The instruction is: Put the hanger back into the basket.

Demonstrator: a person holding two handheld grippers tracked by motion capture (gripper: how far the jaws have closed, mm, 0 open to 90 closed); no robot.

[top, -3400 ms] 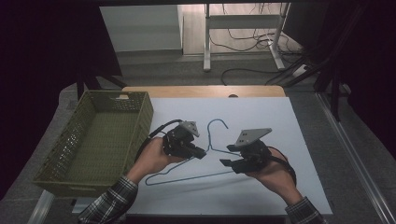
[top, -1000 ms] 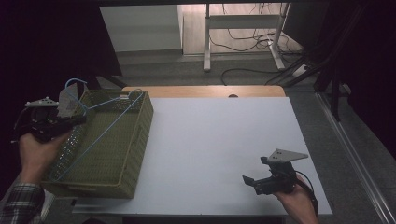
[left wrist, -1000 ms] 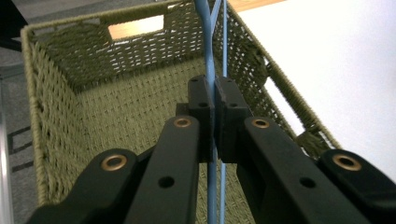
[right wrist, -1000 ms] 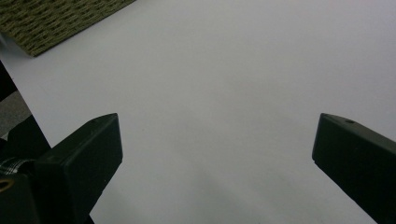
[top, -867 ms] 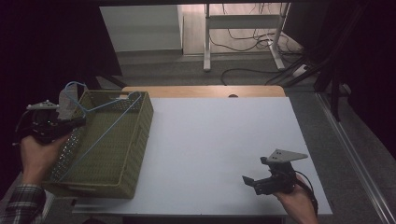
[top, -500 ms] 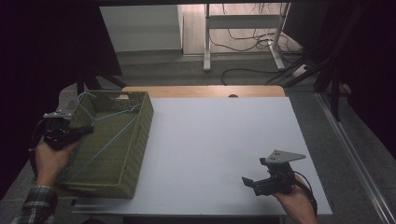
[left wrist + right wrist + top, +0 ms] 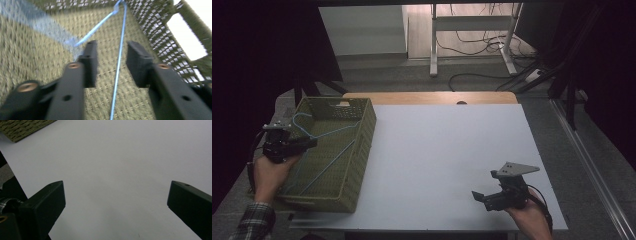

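The white desk [image 7: 452, 150] stretches out in front of me, bare across its middle. At its left edge sits the green woven basket [image 7: 362, 145], and inside it lies the blue wire hanger [image 7: 329, 132], its hook up at the far left corner and its long wires slanting across the basket floor. My left gripper [image 7: 304, 143] pokes in over the basket's left rim. Its fingers have just been opening, and in the left gripper view they stand a narrow gap apart with one blue wire of the hanger [image 7: 119, 65] running straight up between them; the pads don't press on it, there's daylight on both sides. Over at the near right corner of the desk, my right gripper [image 7: 479, 196] sits low above the white top, well apart from the basket, its fingers [image 7: 47, 200] spread wide with bare desk between them.
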